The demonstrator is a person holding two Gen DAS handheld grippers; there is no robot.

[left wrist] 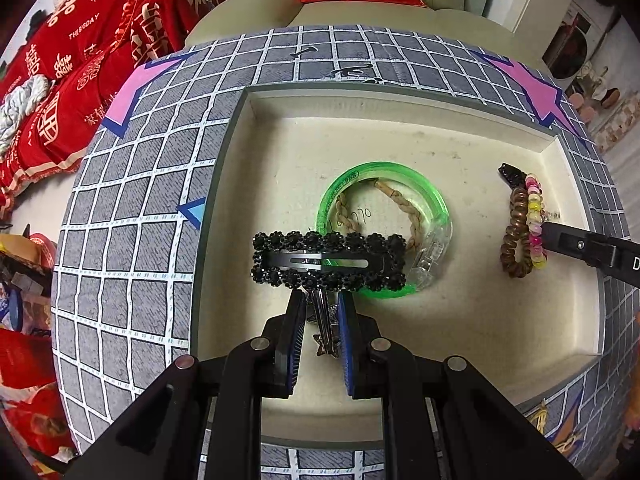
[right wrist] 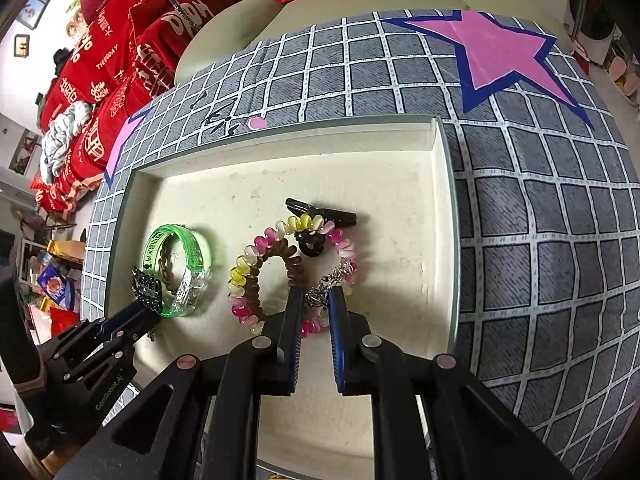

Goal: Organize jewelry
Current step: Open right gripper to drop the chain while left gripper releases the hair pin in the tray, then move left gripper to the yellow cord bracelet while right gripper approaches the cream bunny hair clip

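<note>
A cream tray (left wrist: pixel 400 380) lies on a grid-patterned cloth. My left gripper (left wrist: pixel 322 300) is shut on a black beaded hair clip (left wrist: pixel 330 260) and holds it over a green bangle (left wrist: pixel 384 184) with a braided cord inside; a silver star clip (left wrist: pixel 325 340) lies under the fingers. In the right wrist view my right gripper (right wrist: pixel 315 294) is shut on a silver chain (right wrist: pixel 330 282) beside a pink and yellow bead bracelet (right wrist: pixel 256 256), a brown coil hair tie (right wrist: pixel 290 264) and a black hair clip (right wrist: pixel 320 216). The left gripper shows there (right wrist: pixel 146 304) with its clip.
The tray's raised rim (right wrist: pixel 448 200) surrounds the jewelry. The cloth (right wrist: pixel 540 240) carries a pink star (right wrist: pixel 496 48). Red cushions (left wrist: pixel 80 60) pile up at the left and a pale sofa (left wrist: pixel 248 12) stands behind the table.
</note>
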